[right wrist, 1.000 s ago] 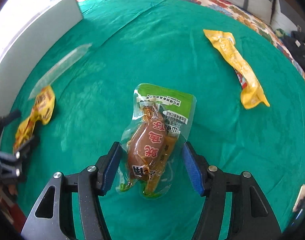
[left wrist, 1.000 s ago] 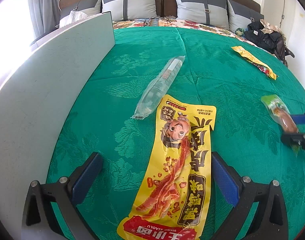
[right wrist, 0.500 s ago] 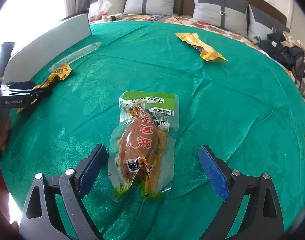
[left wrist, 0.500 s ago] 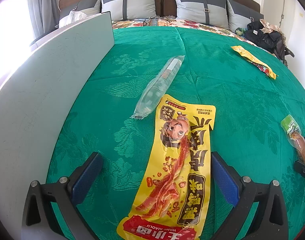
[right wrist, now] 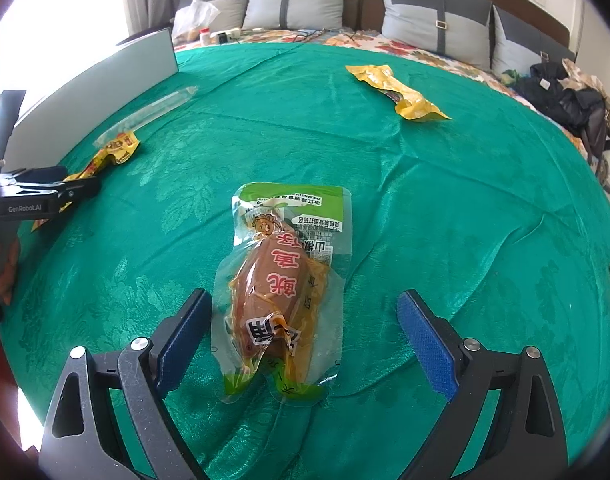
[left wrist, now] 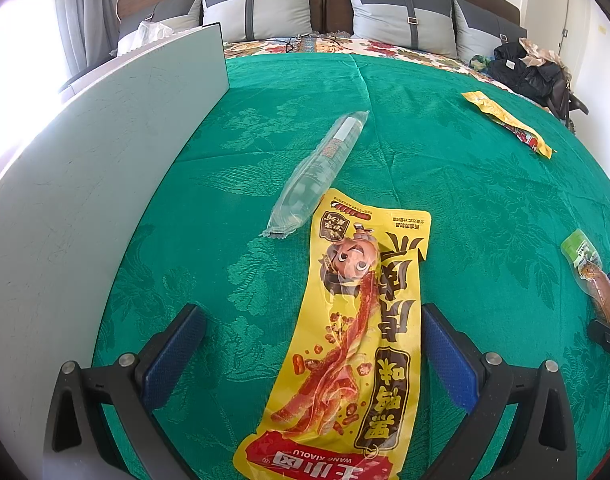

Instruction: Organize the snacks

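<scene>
Snacks lie on the green cloth (right wrist: pixel 445 208): the green meat pack (right wrist: pixel 283 280) sits loose between the wide-open fingers of the right claw (right wrist: pixel 305 332), close to its left finger. The long yellow pack (left wrist: pixel 357 336) lies between the wide-open left claw (left wrist: pixel 313 356), nearer its right finger, touching neither. A clear tube pack (left wrist: pixel 321 164) lies just ahead of it.

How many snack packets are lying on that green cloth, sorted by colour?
Yellow packets: 2, the long yellow packet and the far yellow packet
Clear packets: 1, the clear tube packet
Green-topped packets: 1, the green-topped packet
Total: 4
</scene>
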The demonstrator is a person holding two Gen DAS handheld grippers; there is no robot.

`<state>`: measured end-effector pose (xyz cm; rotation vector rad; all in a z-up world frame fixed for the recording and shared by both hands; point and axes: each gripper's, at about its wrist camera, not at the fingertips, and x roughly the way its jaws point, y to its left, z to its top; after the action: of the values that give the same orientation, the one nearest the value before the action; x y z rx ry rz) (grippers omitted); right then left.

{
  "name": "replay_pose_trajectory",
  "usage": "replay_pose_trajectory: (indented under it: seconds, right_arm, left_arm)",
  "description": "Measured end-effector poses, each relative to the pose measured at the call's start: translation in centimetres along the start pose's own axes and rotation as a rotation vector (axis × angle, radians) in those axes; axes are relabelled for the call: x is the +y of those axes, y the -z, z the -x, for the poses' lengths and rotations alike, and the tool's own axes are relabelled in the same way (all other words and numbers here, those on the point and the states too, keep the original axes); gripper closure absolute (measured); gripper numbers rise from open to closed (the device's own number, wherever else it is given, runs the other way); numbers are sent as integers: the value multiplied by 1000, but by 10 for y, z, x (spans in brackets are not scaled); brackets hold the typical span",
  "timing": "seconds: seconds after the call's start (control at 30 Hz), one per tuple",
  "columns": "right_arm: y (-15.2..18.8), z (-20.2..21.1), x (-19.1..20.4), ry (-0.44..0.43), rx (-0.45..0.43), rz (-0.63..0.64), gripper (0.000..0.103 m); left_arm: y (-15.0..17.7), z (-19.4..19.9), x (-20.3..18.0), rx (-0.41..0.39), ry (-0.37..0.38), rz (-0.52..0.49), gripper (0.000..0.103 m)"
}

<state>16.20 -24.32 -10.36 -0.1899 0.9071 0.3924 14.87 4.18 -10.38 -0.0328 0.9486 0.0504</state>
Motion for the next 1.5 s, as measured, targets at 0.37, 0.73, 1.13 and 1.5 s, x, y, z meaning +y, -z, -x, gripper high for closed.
replay_pose_trajectory:
  seconds: [0.37, 0.73, 1.13, 1.5]
  right_arm:
    - [0, 1, 0, -1, 0, 0, 7]
    - [0, 1, -1, -1, 0, -1, 7]
    - [1, 2, -1, -1, -1, -1, 7]
    - [1, 3, -2, -2, -1, -3, 7]
  left_arm:
    - [0, 0, 0, 0, 1, 0, 0]
    - [0, -1, 0, 0, 1, 0, 0]
    - [0, 0, 0, 0, 1, -1, 0]
    - [0, -1, -1, 0, 3, -2, 0]
